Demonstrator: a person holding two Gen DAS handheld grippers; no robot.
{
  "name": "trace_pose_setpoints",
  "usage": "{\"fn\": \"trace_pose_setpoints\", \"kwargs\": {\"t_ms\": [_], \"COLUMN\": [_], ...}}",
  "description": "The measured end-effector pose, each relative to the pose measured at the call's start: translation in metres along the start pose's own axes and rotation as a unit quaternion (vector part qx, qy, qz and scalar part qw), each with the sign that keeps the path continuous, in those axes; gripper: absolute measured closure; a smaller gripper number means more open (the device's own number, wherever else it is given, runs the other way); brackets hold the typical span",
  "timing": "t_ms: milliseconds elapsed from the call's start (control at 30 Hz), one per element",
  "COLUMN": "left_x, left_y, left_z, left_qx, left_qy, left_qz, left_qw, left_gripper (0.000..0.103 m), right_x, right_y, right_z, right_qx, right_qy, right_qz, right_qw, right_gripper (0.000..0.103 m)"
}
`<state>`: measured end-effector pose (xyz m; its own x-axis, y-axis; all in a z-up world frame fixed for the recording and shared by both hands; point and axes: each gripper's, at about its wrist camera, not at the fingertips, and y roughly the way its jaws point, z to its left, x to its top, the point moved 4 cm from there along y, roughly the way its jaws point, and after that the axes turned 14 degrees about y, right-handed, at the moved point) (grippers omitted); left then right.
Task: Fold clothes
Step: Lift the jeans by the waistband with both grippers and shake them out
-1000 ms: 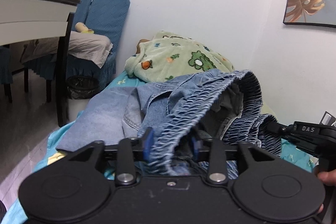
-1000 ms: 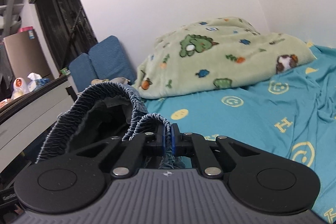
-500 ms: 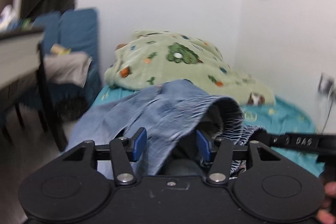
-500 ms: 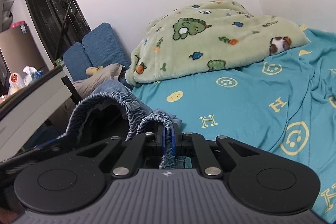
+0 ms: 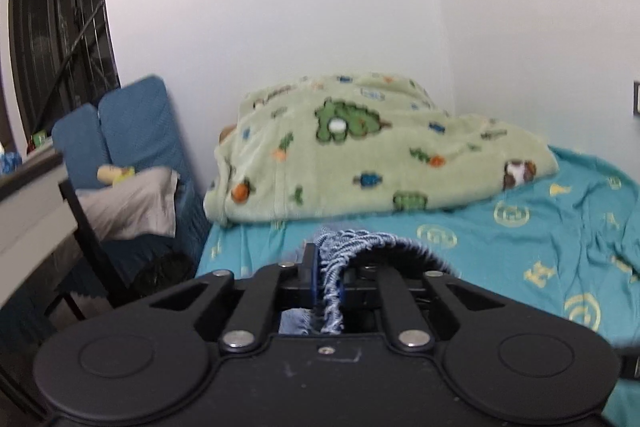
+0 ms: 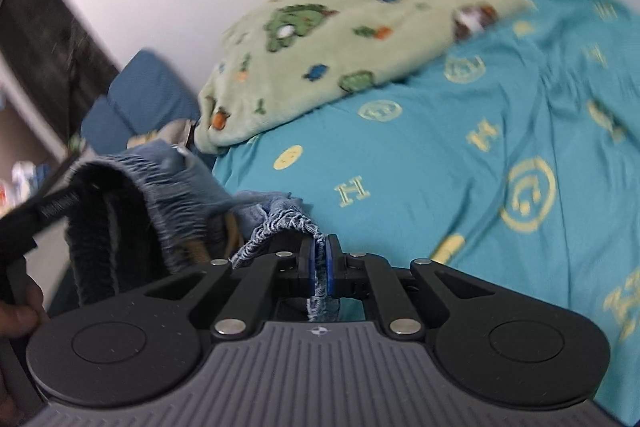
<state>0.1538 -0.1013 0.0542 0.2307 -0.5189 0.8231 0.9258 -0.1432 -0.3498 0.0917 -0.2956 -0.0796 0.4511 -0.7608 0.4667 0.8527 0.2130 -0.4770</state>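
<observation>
Left wrist view: the left hand-held gripper (image 5: 326,279), whose jaws stood apart around the denim half a second ago, has just clamped onto the elastic waistband (image 5: 360,247) of the jeans, which arches rightward above the bed (image 5: 520,247).

Right wrist view: the right hand-held gripper (image 6: 319,267) stays clenched on the waistband's other side, the jeans (image 6: 132,211) bunched to its left. Both sides look secured, so spreading can likely begin.

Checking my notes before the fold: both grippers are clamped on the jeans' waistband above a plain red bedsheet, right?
Not quite. The bedsheet is teal with yellow letters and smiley faces, as the right wrist view shows. Both the left gripper and right gripper are clamped on the jeans' waistband.
</observation>
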Motion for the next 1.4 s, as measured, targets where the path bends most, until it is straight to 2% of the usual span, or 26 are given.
{"fn": "trace_pose_setpoints", "kwargs": {"t_ms": [167,300,433,567,667,833,933,1133,1300,1400], "left_x": [0.074,0.122,0.153,0.172,0.18,0.187,0.181,0.146,0.117,0.111], "left_y": [0.012,0.031,0.055,0.091,0.118,0.165,0.193,0.244,0.268,0.272], "left_z": [0.01,-0.006,-0.046,-0.093,-0.134,-0.208,-0.252,-0.32,-0.35,-0.354], "left_qx": [0.002,-0.023,-0.029,-0.053,-0.072,-0.112,-0.135,-0.167,-0.168,-0.162], "left_qy": [-0.009,-0.002,0.038,0.048,0.064,0.091,0.102,0.123,0.142,0.151], "left_qz": [-0.033,-0.031,-0.043,-0.038,-0.032,-0.017,-0.001,0.049,0.083,0.099], "left_qw": [0.9994,0.9993,0.9979,0.9967,0.9948,0.9894,0.9856,0.9771,0.972,0.97], "left_gripper": [0.096,0.096,0.096,0.096,0.096,0.096,0.096,0.096,0.096,0.094], "right_x": [0.007,0.016,0.037,0.06,0.078,0.105,0.111,0.11,0.11,0.114], "right_y": [-0.015,-0.03,-0.047,-0.06,-0.065,-0.068,-0.066,-0.054,-0.051,-0.051], "right_z": [-0.013,-0.022,-0.029,-0.049,-0.074,-0.113,-0.135,-0.177,-0.187,-0.189], "right_qx": [0.002,0.016,0.025,0.015,0.008,-0.022,-0.039,-0.084,-0.122,-0.129], "right_qy": [0.071,0.123,0.157,0.181,0.219,0.261,0.293,0.364,0.353,0.332], "right_qz": [-0.005,-0.017,-0.055,-0.089,-0.107,-0.142,-0.147,-0.141,-0.157,-0.168], "right_qw": [0.997,0.992,0.986,0.979,0.97,0.955,0.944,0.917,0.914,0.919], "right_gripper": [0.099,0.099,0.099,0.099,0.099,0.098,0.098,0.098,0.099,0.099]}}
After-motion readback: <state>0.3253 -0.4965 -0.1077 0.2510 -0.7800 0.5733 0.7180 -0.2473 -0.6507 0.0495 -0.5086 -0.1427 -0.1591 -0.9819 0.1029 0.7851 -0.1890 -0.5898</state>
